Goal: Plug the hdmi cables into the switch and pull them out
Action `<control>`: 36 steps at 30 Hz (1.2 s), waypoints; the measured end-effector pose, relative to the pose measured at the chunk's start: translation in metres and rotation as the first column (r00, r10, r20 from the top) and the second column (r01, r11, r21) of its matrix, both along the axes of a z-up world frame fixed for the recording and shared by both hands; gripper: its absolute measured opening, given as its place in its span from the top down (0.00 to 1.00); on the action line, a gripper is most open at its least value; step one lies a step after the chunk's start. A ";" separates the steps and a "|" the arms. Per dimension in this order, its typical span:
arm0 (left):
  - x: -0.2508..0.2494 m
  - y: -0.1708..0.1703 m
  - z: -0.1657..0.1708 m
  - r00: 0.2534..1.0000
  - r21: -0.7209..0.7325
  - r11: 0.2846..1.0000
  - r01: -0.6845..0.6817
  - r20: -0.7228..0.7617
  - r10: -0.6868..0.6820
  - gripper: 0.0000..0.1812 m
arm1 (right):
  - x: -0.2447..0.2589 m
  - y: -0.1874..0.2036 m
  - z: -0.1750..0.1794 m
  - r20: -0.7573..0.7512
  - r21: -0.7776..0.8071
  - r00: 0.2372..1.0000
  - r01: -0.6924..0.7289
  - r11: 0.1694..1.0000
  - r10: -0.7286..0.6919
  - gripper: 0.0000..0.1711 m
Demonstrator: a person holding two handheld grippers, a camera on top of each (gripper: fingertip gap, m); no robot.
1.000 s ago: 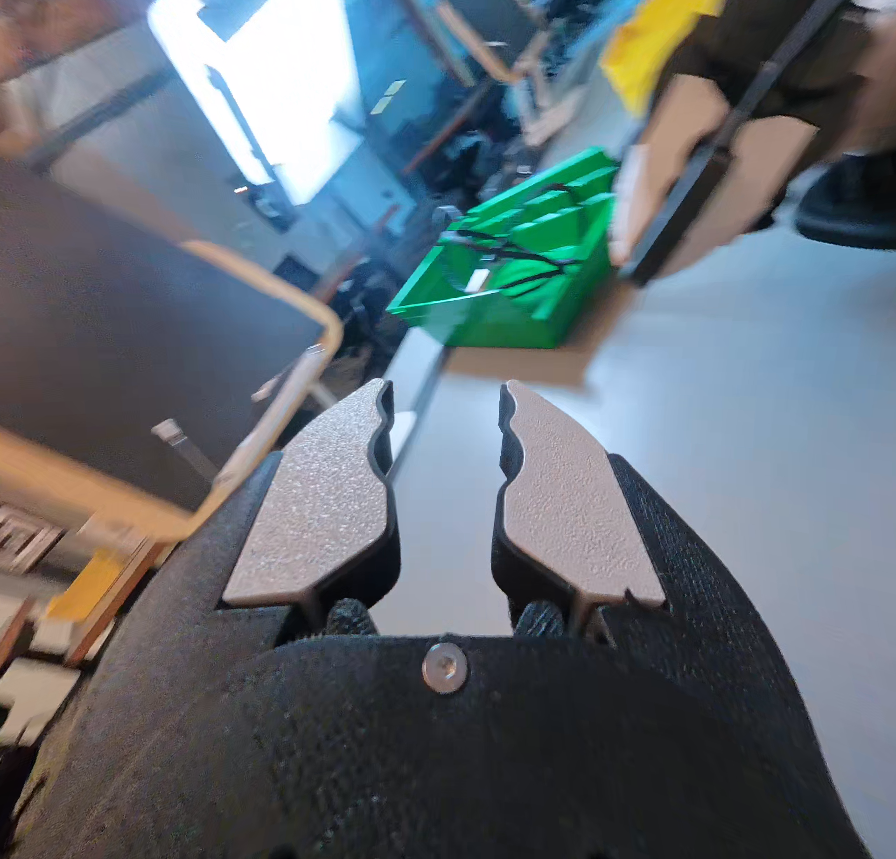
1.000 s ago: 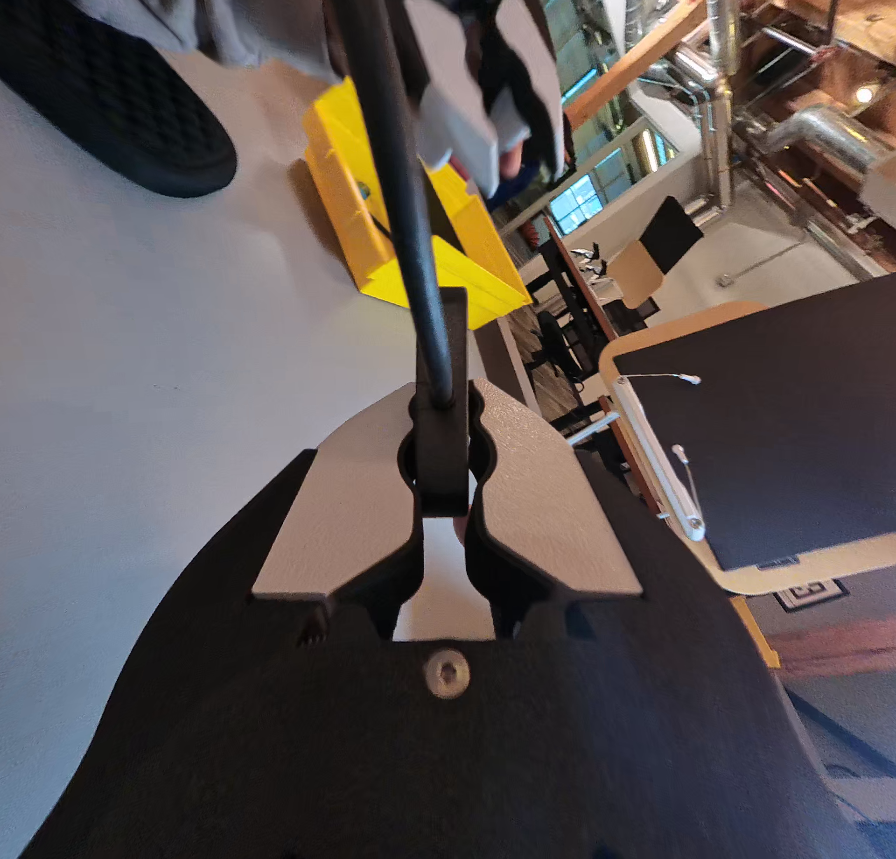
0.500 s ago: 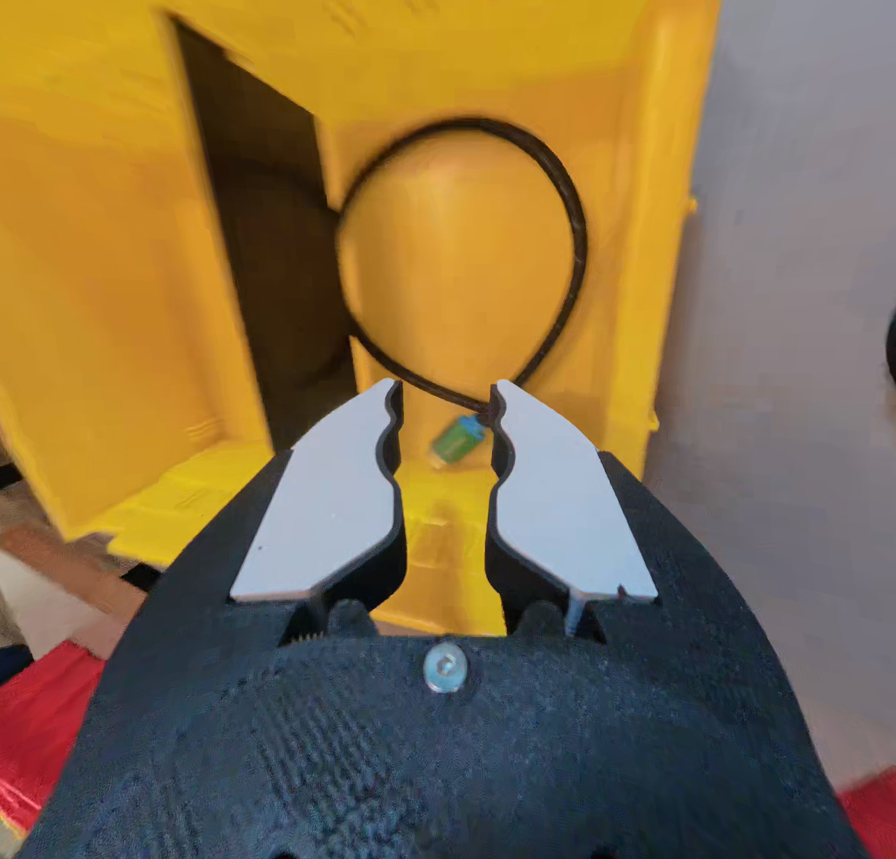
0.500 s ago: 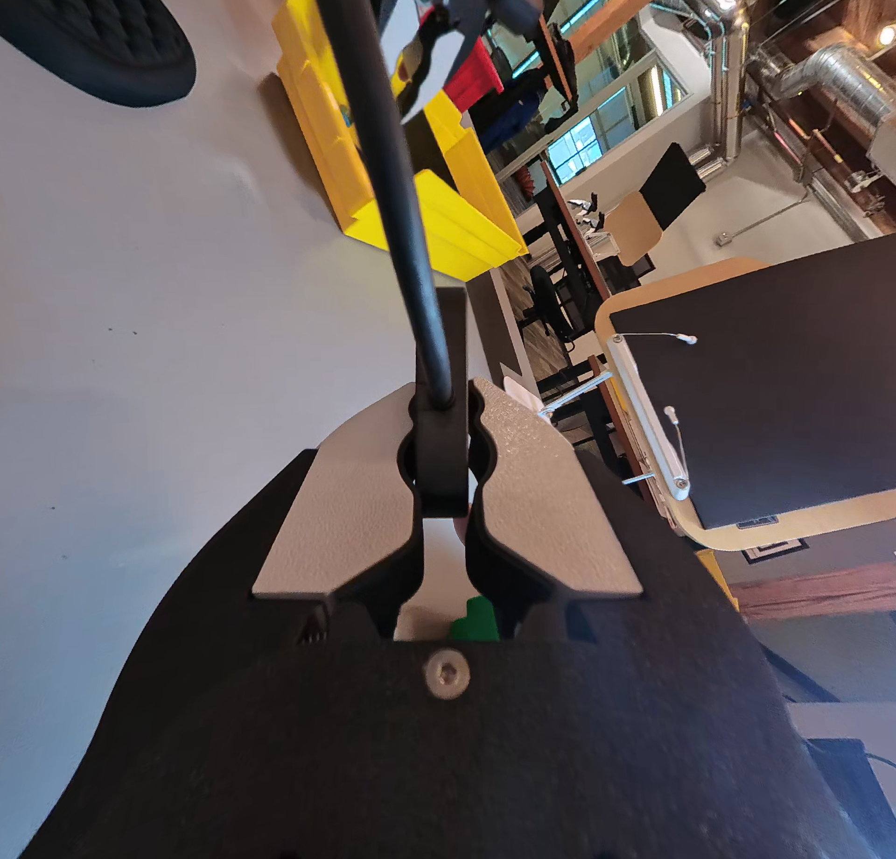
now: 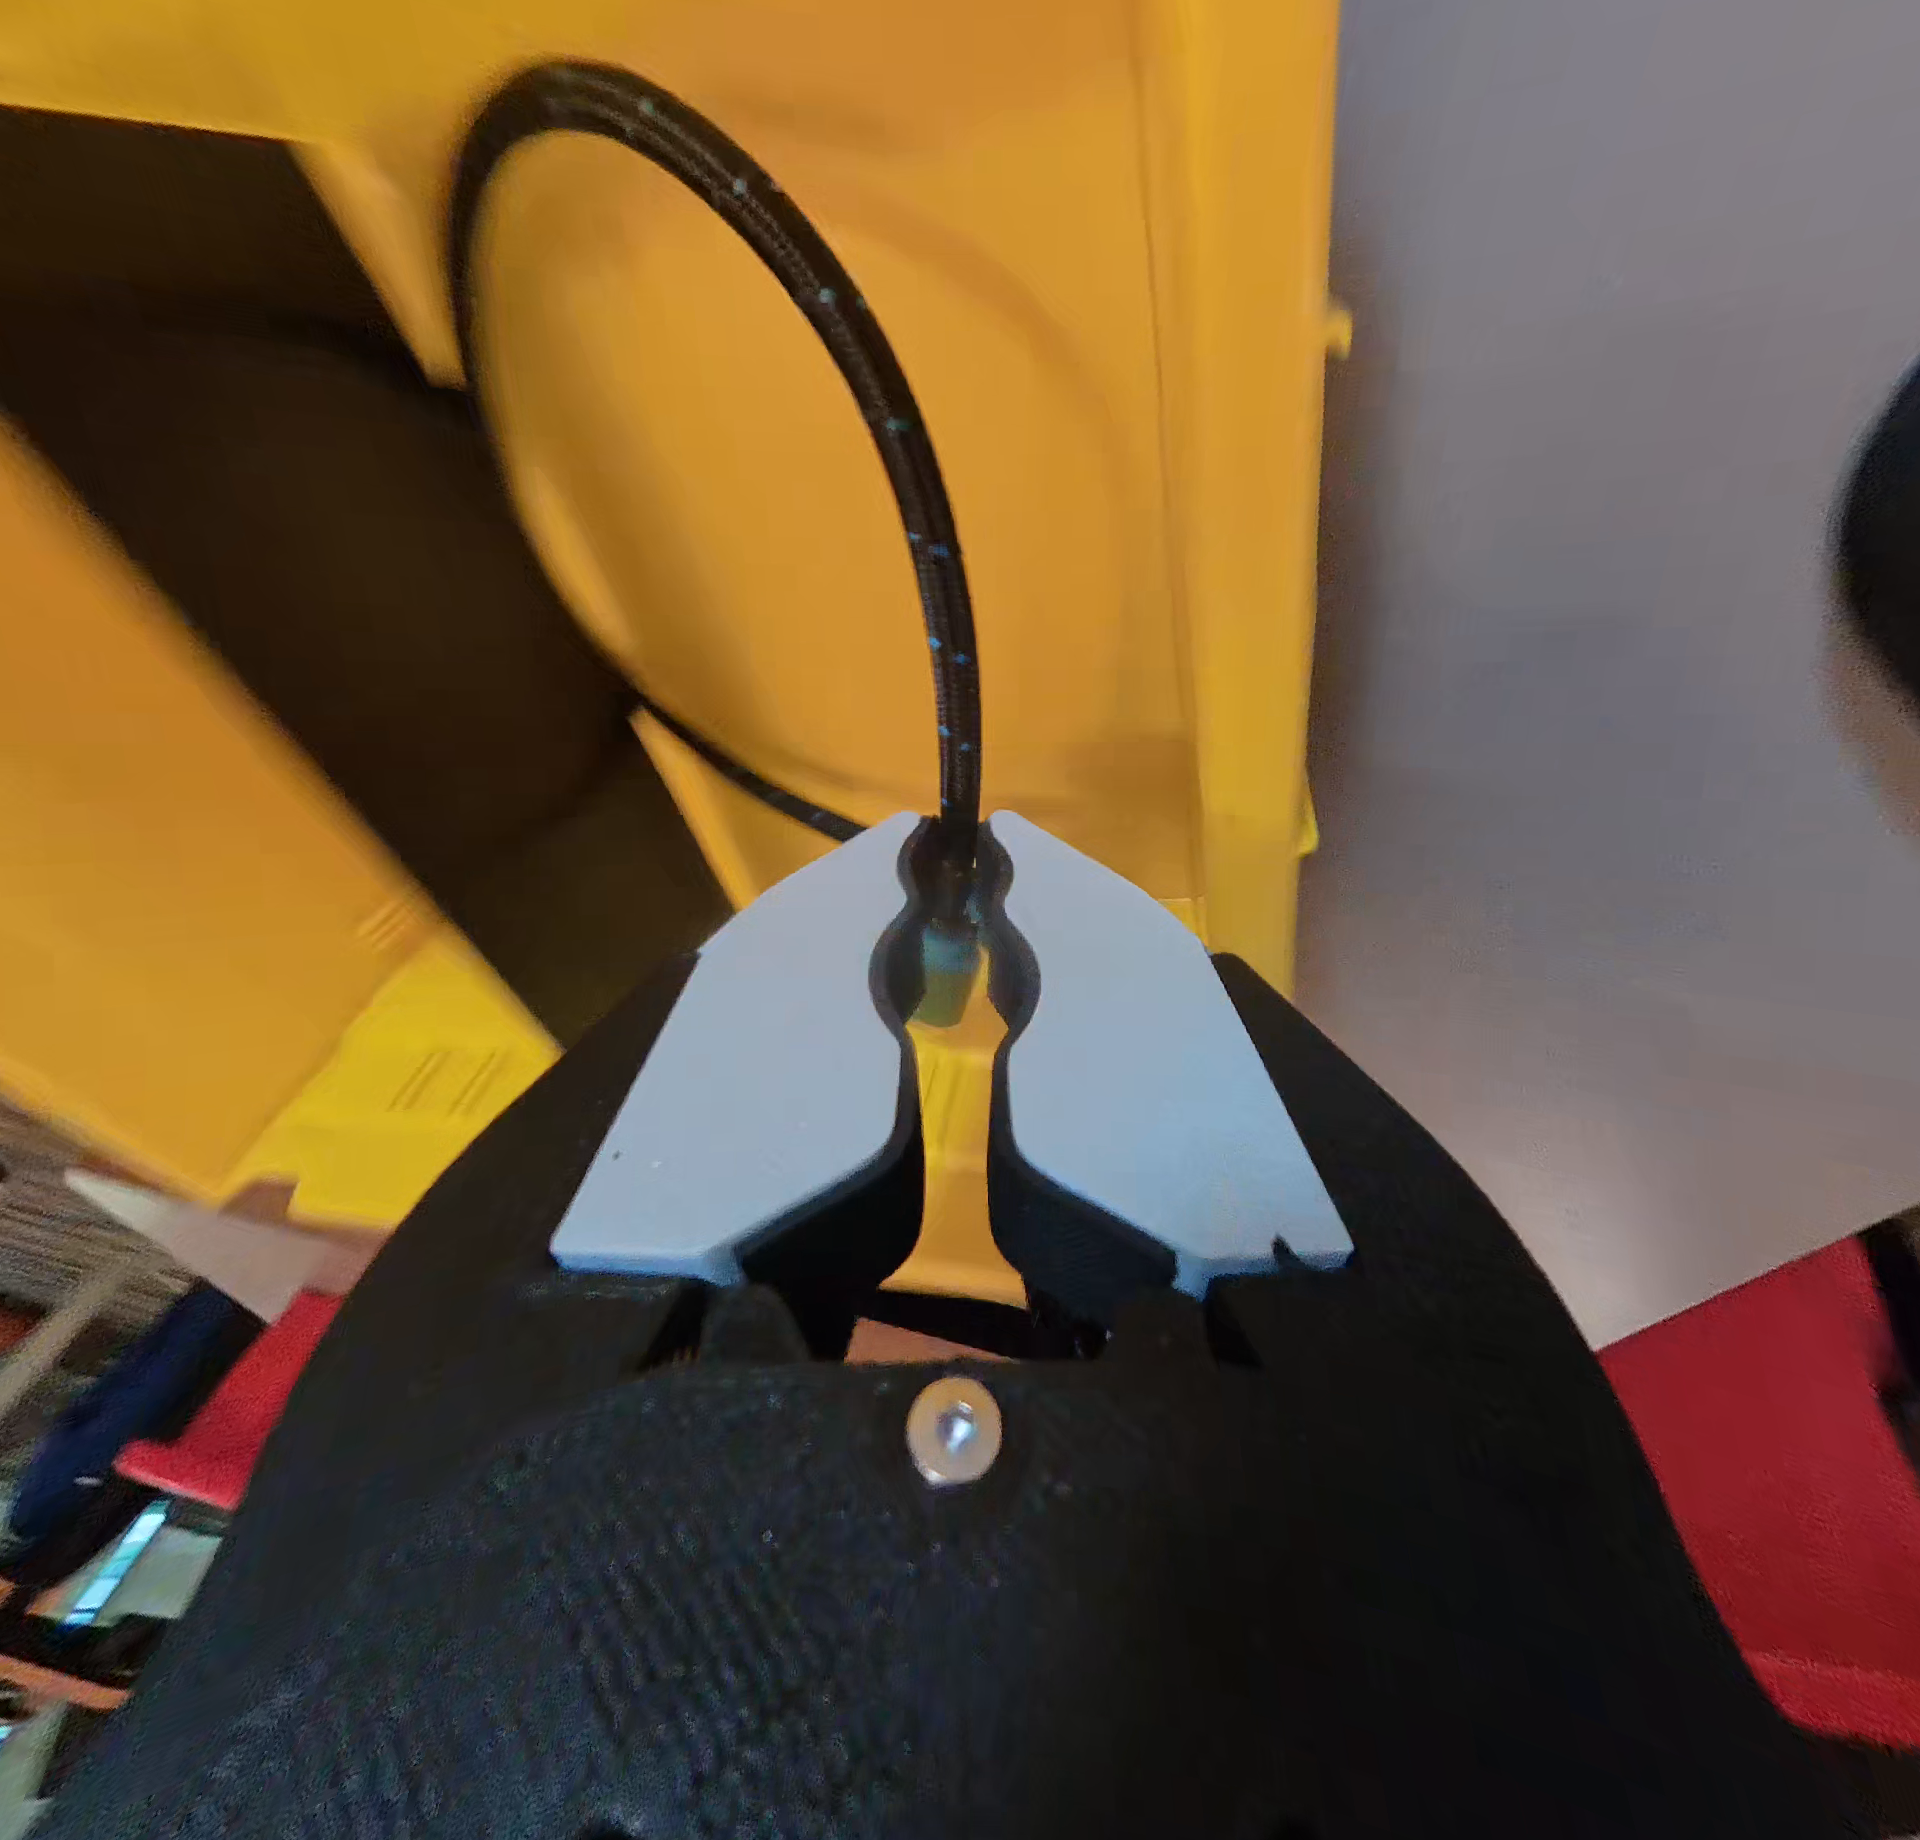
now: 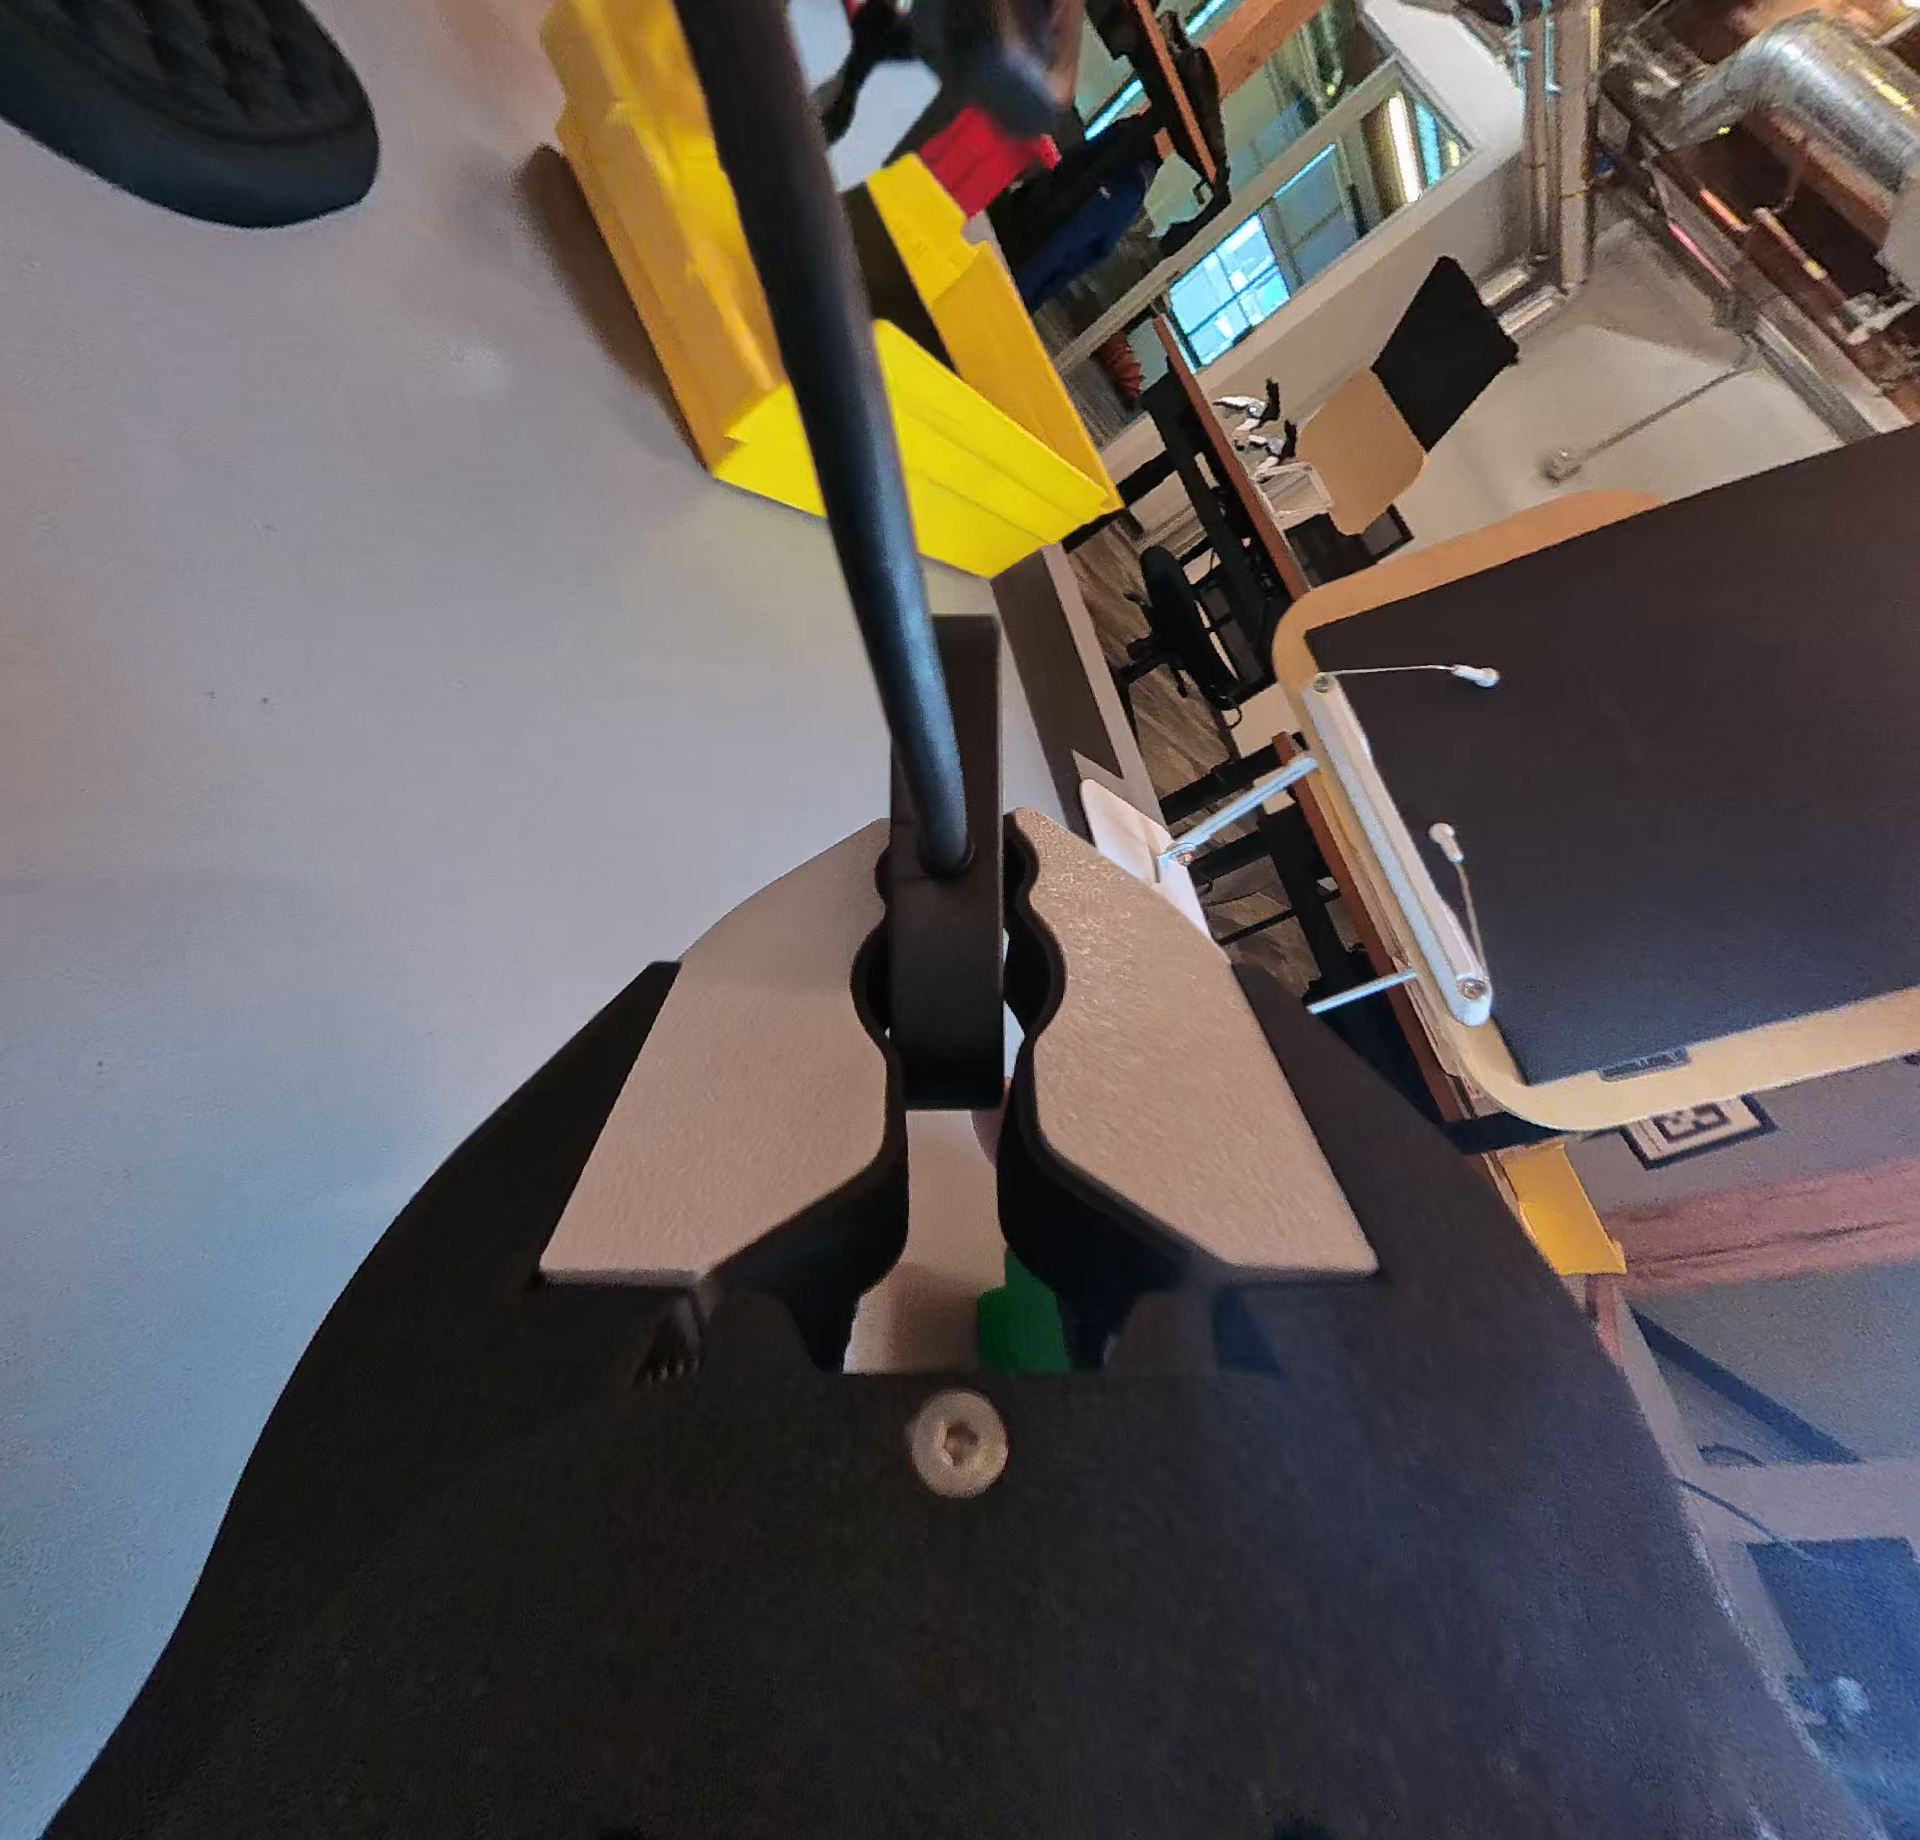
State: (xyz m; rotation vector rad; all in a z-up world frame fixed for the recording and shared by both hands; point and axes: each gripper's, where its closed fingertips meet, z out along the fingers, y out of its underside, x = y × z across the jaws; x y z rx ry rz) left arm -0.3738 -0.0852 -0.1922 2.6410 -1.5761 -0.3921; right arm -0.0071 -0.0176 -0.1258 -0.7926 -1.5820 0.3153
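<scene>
Whereas half a second ago the left gripper (image 5: pixel 948 834) stood with its jaws apart over the yellow bin (image 5: pixel 1039 232), it is now closed on the braided cable (image 5: pixel 894 419) just behind its small greenish end piece (image 5: pixel 943 978), which sits in the notch between the fingers. This suggests that the pick from the bin is made and that this cable can next be lifted out. The cable loops up from the jaws and back into the bin's dark compartment. The bin stands at the edge of the grey worktop (image 5: pixel 1610 647).

The right gripper (image 6: pixel 948 834) is unchanged: its jaws are clamped on the black connector (image 6: pixel 943 959) of a smooth black cable (image 6: pixel 821 336), which runs up and away from the fingertips. The switch is not visible in either view.
</scene>
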 end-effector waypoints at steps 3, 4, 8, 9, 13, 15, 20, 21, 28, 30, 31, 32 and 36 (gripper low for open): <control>0.034 -0.019 0.055 0.987 -0.008 0.993 -0.115 0.108 0.115 0.96 | 0.005 0.006 0.014 -0.061 -0.042 0.998 0.008 0.999 -0.010 0.91; 0.049 -0.022 0.070 0.979 0.013 0.990 -0.144 0.144 0.140 0.96 | 0.007 0.006 0.019 -0.084 -0.057 0.996 0.005 0.998 -0.010 0.91; 0.136 -0.036 0.078 0.888 -0.040 0.966 -0.256 0.385 0.251 0.96 | 0.015 0.008 0.037 -0.159 -0.096 0.987 -0.003 0.995 -0.012 0.91; 0.161 -0.043 0.069 0.859 -0.095 0.965 -0.245 0.440 0.261 0.96 | 0.017 0.009 0.040 -0.174 -0.107 0.985 -0.004 0.994 -0.014 0.91; 0.236 -0.037 0.009 0.782 -0.187 0.962 -0.197 0.563 0.270 0.95 | 0.028 0.022 0.047 -0.225 -0.156 0.973 0.023 0.988 -0.058 0.91; 0.262 -0.016 -0.018 0.742 -0.181 0.963 -0.199 0.614 0.268 0.96 | 0.035 0.030 0.048 -0.245 -0.190 0.966 0.036 0.981 -0.083 0.91; 0.306 0.052 -0.007 0.584 -0.038 0.985 -0.168 0.802 0.130 0.85 | 0.043 0.043 0.049 -0.275 -0.249 0.954 0.047 0.967 -0.117 0.91; 0.306 0.054 -0.001 0.605 0.005 0.995 -0.102 0.794 0.057 0.84 | 0.043 0.044 0.048 -0.275 -0.256 0.954 0.048 0.966 -0.120 0.91; 0.263 0.036 -0.024 0.807 0.182 0.890 0.418 0.376 -0.456 0.75 | 0.041 0.041 0.049 -0.281 -0.266 0.955 0.020 0.964 -0.098 0.91; 0.260 0.036 -0.038 0.826 0.171 0.894 0.415 0.342 -0.449 0.79 | 0.042 0.040 0.049 -0.279 -0.260 0.955 0.024 0.965 -0.099 0.91; 0.258 0.037 -0.044 0.838 0.164 0.898 0.408 0.323 -0.440 0.82 | 0.042 0.040 0.049 -0.280 -0.257 0.955 0.027 0.966 -0.101 0.91; 0.256 0.034 -0.050 0.844 0.147 0.901 0.407 0.316 -0.433 0.84 | 0.043 0.041 0.049 -0.281 -0.256 0.954 0.030 0.966 -0.104 0.91; 0.254 0.025 -0.053 0.856 0.173 0.918 0.357 0.332 -0.396 0.95 | 0.045 0.045 0.048 -0.284 -0.271 0.952 0.036 0.962 -0.115 0.91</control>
